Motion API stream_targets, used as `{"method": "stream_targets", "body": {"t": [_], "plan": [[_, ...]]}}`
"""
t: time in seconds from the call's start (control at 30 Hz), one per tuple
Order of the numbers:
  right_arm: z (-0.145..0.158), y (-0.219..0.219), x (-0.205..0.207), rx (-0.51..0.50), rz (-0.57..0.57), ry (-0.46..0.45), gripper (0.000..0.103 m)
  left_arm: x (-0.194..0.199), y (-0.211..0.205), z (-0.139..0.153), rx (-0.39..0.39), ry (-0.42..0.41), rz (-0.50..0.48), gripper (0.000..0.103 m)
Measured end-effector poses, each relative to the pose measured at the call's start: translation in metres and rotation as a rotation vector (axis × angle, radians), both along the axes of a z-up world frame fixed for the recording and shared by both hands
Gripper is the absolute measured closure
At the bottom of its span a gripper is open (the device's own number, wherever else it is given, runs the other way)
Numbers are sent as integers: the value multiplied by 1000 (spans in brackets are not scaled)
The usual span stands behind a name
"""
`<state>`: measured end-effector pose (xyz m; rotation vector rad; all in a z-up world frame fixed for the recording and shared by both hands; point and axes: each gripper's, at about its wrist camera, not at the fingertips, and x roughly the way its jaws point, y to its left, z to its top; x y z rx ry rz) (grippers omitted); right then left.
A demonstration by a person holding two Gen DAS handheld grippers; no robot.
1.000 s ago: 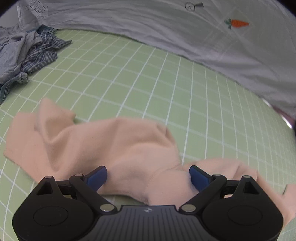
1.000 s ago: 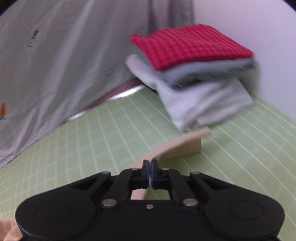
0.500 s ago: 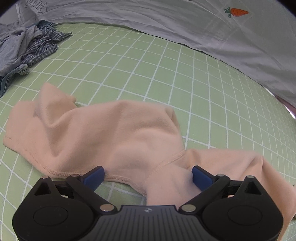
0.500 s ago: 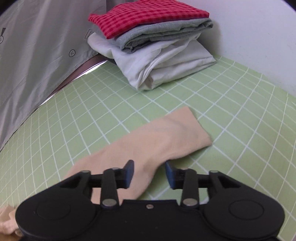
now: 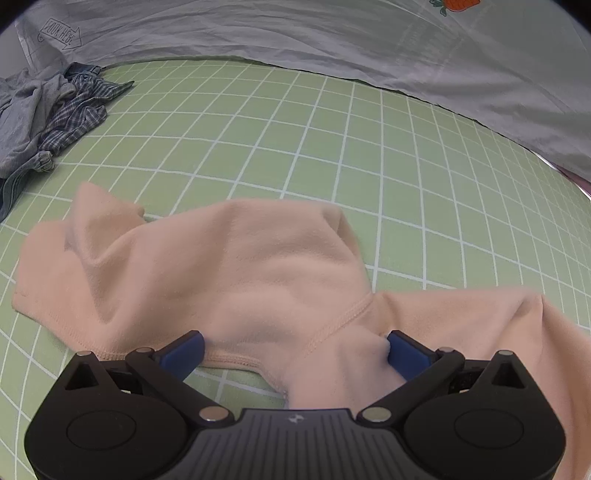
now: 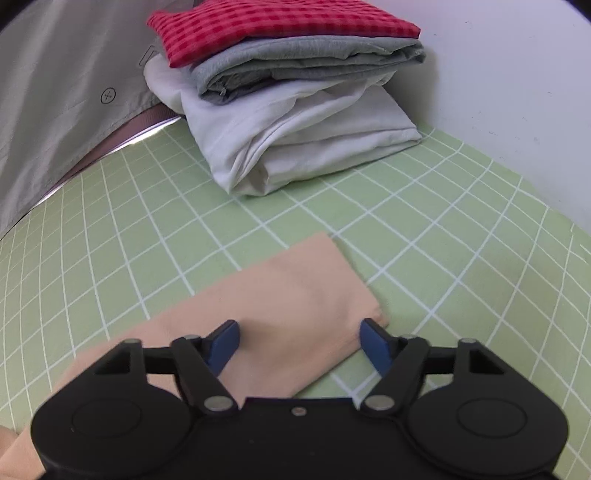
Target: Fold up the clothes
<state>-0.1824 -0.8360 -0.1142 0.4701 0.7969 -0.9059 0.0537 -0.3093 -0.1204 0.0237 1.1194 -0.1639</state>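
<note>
Garment (image 5: 258, 280) spread on mat (image 5: 332, 147), crumpled clothes (image 5: 48, 118) far left, folded stack (image 6: 288, 92) beyond sleeve (image 6: 280, 306)

A staged laundry-folding workstation: ahead of the tongs a green gridded mat (image 5: 258, 147), a grey backdrop sheet (image 5: 332, 40), folded stack (image 6: 295, 92), unfolded heap (image 5: 40, 114).

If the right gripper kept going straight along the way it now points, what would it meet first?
Most likely the peach sleeve lying flat on the green grid mat; the right gripper, jaws opening, already straddles it, though depth is unclear.

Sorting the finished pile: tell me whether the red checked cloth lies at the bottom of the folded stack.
No, the red checked cloth lies on top, above the grey and white folded pieces.
</note>
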Motion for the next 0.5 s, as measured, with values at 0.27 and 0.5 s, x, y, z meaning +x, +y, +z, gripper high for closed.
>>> {"method": "stream_targets", "body": {"t": [0.27, 0.5], "plan": [[2, -10, -30, -91, -89, 132, 97, 0, 0, 0, -1, -1, -9, 0], [14, 8, -22, -218, -55, 219, 56, 0, -1, 1, 0, -3, -6, 0]]}}
